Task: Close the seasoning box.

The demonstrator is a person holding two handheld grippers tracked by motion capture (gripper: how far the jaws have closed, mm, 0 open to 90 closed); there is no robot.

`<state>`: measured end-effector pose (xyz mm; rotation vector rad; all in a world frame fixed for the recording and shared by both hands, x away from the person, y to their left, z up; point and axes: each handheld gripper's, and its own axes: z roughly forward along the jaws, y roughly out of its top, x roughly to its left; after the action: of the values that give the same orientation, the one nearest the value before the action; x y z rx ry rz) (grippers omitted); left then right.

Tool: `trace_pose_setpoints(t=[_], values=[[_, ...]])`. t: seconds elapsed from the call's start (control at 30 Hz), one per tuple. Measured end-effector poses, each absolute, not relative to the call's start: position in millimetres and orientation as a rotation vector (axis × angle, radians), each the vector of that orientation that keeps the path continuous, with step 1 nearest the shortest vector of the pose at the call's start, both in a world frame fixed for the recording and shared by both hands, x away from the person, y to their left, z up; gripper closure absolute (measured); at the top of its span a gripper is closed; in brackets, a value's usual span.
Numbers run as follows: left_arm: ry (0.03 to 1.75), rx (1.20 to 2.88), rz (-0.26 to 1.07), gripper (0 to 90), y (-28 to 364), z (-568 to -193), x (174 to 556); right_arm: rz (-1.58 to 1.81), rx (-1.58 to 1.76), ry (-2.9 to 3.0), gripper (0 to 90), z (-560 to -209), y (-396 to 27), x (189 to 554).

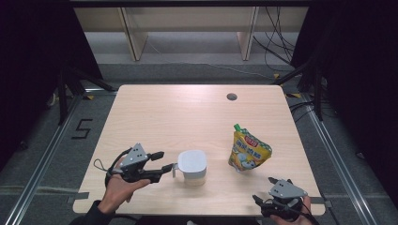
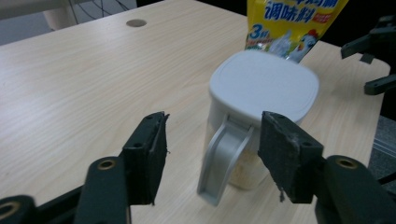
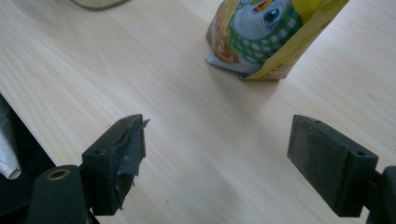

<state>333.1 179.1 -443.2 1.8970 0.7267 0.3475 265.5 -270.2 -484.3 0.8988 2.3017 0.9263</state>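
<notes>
A squat jar (image 1: 192,164) with a white lid (image 2: 264,84) and a grey side handle (image 2: 224,158) stands near the table's front, holding something pale and grainy. My left gripper (image 1: 165,161) is open just left of it. In the left gripper view, the handle sits between the left gripper's (image 2: 212,149) jaws, and neither pad presses on it. A yellow seasoning pouch (image 1: 248,150) with a green cap stands upright to the right of the jar. My right gripper (image 1: 264,189) is open at the front right edge, with bare table between its jaws (image 3: 217,154) and the pouch (image 3: 261,37) ahead.
The light wooden table (image 1: 187,112) has a round cable hole (image 1: 231,97) at the back right. Dark floor with rails surrounds it, and wooden shelf legs and cables lie beyond the far edge. The right gripper (image 2: 369,65) appears past the jar in the left gripper view.
</notes>
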Motion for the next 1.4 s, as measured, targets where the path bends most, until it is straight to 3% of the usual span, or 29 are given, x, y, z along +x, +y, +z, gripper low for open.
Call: trace_pose_setpoints(t=[0.23,0.43,0.63,1.17,1.4], values=[[0.752,1.938,0.329,33.5,195,-459,320,0.918,0.89,2.307,20.2,-483,-269,265],[0.753,1.963,0.332,33.4,203,-466,311,0.919,0.886,2.307,20.3,-483,-269,264],[0.788,1.996,0.324,25.9,202,-475,305,0.919,0.886,2.308,20.3,-484,-269,265],[0.751,2.113,0.332,22.3,190,-496,291,0.93,0.872,2.312,19.8,-484,-269,265],[0.775,2.08,0.313,21.9,188,-498,293,0.93,0.879,2.316,19.9,-484,-268,265]])
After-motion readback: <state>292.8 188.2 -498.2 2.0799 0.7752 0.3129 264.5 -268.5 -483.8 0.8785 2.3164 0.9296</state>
